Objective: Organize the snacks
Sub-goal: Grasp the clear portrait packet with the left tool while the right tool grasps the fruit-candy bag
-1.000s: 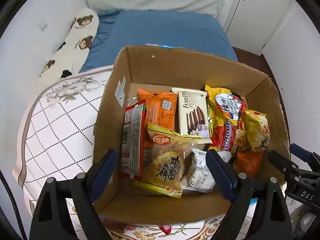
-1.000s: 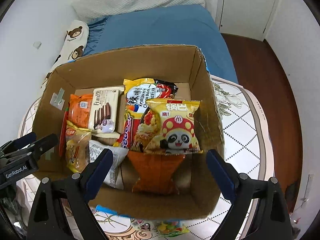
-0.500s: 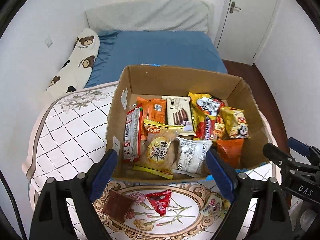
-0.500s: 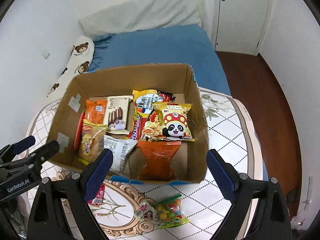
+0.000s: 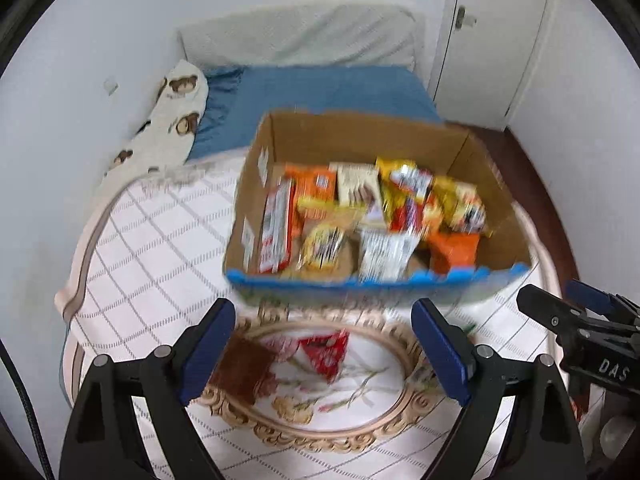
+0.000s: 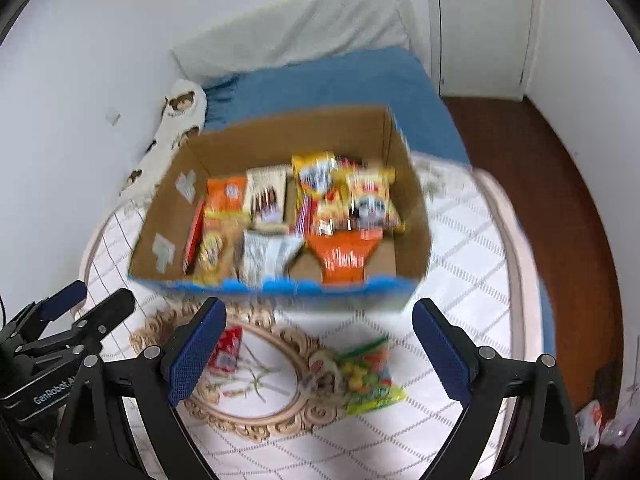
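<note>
Cardboard box (image 5: 484, 168) looks matt brown paperboard w/ a blue-printed front edge; the snack packets (image 5: 384, 216) inside are glossy plastic film, as are the candy bag (image 6: 370, 376) and red packet (image 5: 326, 350) lying on the quilted cloth cover (image 5: 160, 248), which is soft, stitched & matt. Gripper fingers (image 5: 206, 344) show textured blue rubbery pads on matt black plastic frames w/ small metal screws; floor (image 6: 560, 200) is smooth dark wood, bed sheet (image 6: 340, 84) matt blue cloth.
</note>
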`<action>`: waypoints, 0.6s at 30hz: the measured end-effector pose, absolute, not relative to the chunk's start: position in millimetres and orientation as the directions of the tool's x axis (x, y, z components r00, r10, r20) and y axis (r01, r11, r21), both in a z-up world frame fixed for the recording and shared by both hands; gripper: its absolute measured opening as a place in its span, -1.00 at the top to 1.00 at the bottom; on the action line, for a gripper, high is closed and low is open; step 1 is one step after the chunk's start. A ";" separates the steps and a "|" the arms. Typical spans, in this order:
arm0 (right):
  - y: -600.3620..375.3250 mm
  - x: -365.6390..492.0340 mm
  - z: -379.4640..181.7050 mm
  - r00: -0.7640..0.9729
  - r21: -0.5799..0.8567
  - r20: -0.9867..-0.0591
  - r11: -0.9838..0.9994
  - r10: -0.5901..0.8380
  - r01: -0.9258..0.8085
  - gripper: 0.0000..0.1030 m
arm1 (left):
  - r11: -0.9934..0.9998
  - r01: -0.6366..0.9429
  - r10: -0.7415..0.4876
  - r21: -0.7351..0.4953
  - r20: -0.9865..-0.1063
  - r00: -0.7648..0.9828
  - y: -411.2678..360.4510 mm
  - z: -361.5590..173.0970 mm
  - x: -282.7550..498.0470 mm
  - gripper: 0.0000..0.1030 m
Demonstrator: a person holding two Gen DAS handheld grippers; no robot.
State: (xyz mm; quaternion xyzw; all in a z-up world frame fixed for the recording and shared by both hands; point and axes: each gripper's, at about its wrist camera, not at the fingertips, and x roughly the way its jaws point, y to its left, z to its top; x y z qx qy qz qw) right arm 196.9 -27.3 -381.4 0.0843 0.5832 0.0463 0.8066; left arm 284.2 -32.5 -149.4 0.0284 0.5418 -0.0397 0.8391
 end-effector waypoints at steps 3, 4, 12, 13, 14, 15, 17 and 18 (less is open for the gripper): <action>-36.3 187.5 -419.8 0.241 0.203 -0.953 0.977 0.183 0.061 -0.87 | 0.994 0.102 -0.004 0.033 -0.940 0.342 -28.1 -182.3 280.5 -0.75; -38.6 185.3 -430.6 0.226 0.197 -0.958 0.978 0.177 0.068 -0.86 | 0.993 0.107 0.009 0.044 -0.949 0.314 -27.4 -194.8 280.2 -0.75; -60.6 170.8 -539.7 0.034 0.177 -0.984 0.979 0.174 0.105 -0.35 | 0.986 0.155 0.038 0.063 -0.987 0.157 -40.5 -263.7 264.2 -0.75; -58.9 169.6 -553.5 -0.001 0.186 -0.982 0.979 0.187 0.090 -0.35 | 0.984 0.167 0.037 0.061 -0.989 0.140 -45.8 -269.9 261.6 -0.75; -57.1 168.5 -563.3 -0.023 0.189 -0.981 0.979 0.191 0.081 -0.35 | 0.983 0.175 0.037 0.060 -0.991 0.128 -50.0 -273.2 260.5 -0.75; -56.5 167.5 -568.3 -0.025 0.199 -0.979 0.977 0.202 0.080 -0.35 | 0.982 0.184 0.032 0.052 -0.993 0.111 -55.8 -278.1 258.9 -0.75; -55.8 164.0 -574.9 -0.028 0.213 -0.976 0.974 0.215 0.080 -0.27 | 0.980 0.196 0.024 0.041 -0.996 0.087 -66.4 -284.5 257.3 -0.75; -56.3 162.8 -574.3 -0.020 0.216 -0.976 0.973 0.218 0.087 -0.25 | 0.979 0.203 0.018 0.034 -0.997 0.079 -71.7 -286.2 256.9 -0.75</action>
